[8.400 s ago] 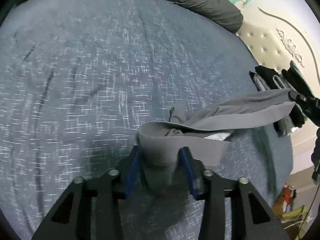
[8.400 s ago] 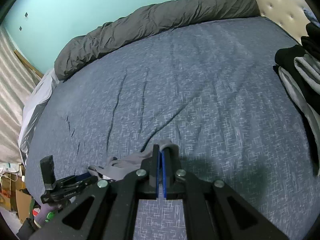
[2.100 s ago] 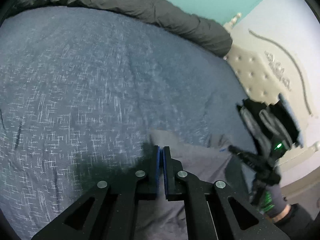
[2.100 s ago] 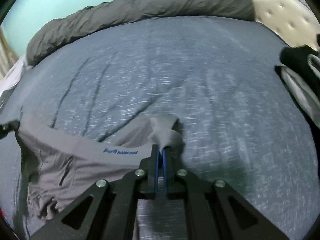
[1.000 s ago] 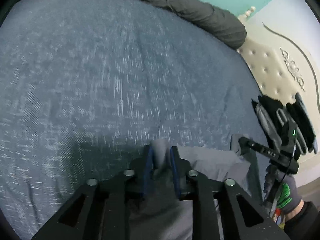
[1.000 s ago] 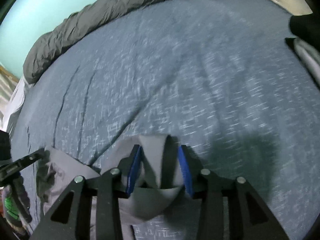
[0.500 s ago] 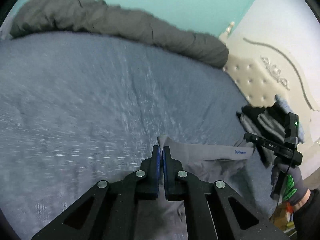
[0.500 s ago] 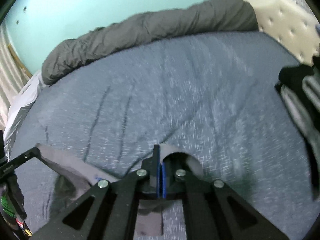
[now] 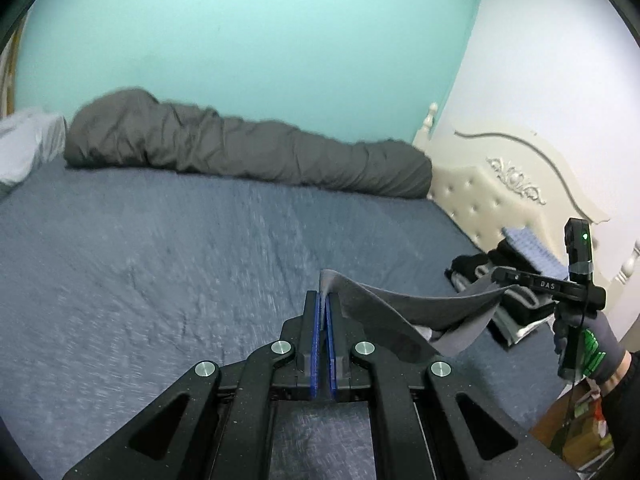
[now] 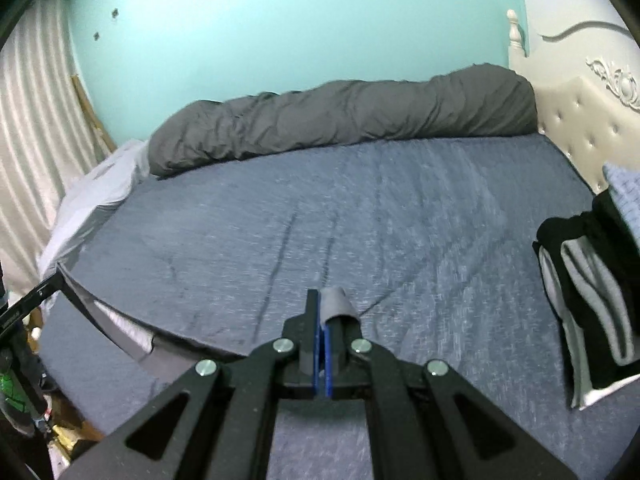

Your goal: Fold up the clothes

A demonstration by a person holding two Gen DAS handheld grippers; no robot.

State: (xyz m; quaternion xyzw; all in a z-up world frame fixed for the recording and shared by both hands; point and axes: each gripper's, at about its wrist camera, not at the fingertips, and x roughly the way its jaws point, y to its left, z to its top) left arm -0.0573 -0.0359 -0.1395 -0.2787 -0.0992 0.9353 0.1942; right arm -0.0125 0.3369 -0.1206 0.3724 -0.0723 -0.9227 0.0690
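The left gripper (image 9: 323, 300) has its fingers pinched tight on one end of the grey garment (image 9: 404, 304), and the right gripper (image 10: 322, 300) clamps the other end. The garment hangs stretched between them, lifted above the bed (image 9: 160, 272), its long axis running sideways from gripper to gripper, with loose cloth sagging beneath. A stack of folded clothes (image 10: 588, 300) sits on the bed by the headboard (image 9: 492, 196).

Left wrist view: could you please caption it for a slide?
Both grippers, left and right, hold grey underwear stretched above the bed.
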